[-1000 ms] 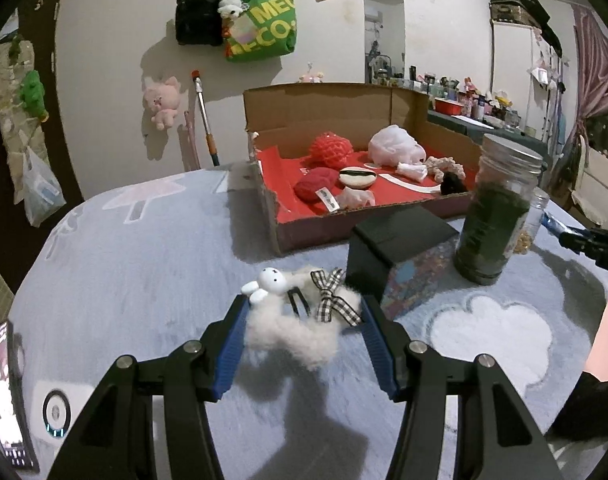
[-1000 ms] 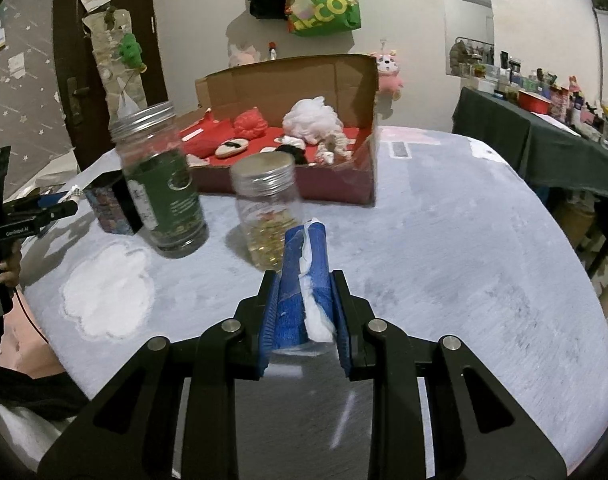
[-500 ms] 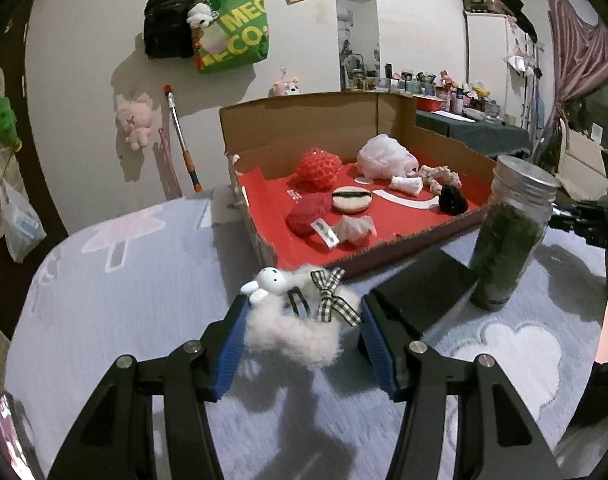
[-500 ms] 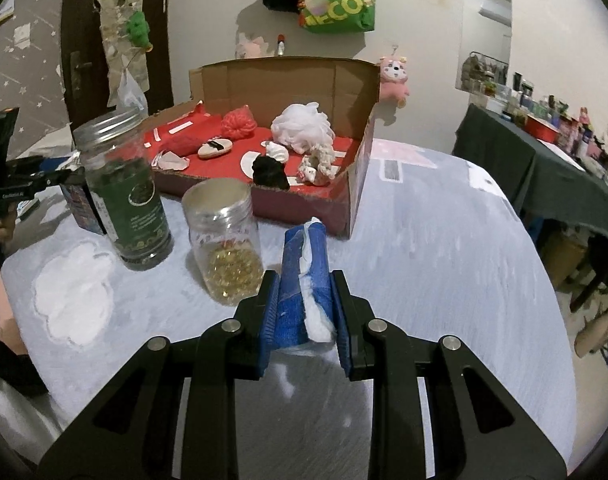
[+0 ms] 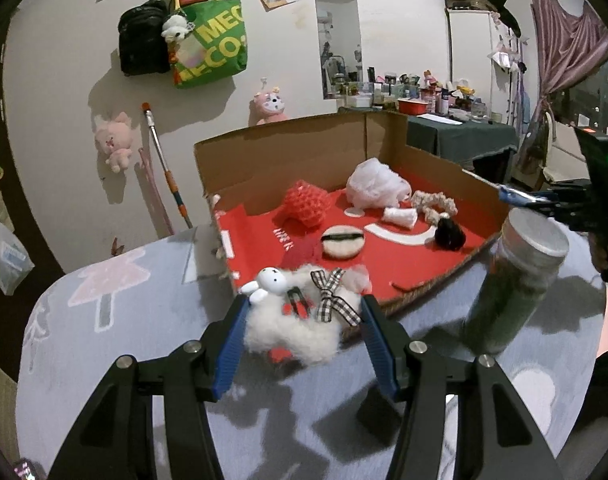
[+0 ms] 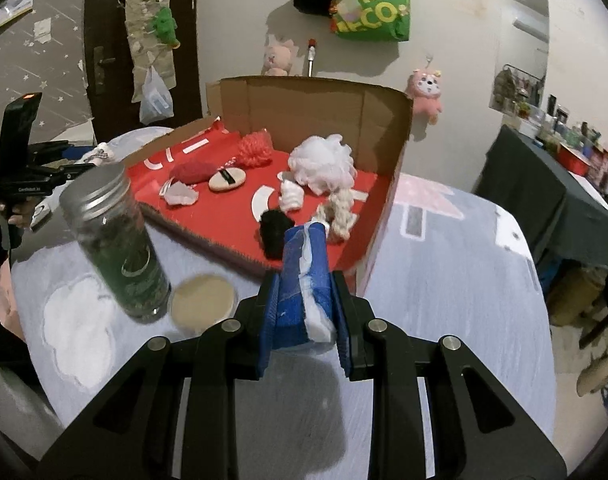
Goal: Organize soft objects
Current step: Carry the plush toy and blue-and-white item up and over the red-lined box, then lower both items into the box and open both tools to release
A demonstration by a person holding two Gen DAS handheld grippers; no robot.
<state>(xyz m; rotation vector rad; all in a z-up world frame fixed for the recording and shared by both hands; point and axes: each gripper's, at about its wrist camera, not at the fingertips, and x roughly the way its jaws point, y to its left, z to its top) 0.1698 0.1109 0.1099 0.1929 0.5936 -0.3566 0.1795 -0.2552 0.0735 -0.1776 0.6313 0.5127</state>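
Cardboard box (image 5: 288, 160) looms nearer now — green jar (image 6: 120, 248) beside right tongs (image 6: 304, 300).

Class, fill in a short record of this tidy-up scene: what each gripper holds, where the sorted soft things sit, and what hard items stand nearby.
Left gripper: shut on fluffy white plush hair clip with rabbit head and checked bow
Right gripper: shut on folded blue and white cloth
Container: open cardboard box with red floor
In box: white mesh pouf, round beige powder puff, black fuzzy ball
Nearby: tall glass jar of dark green contents
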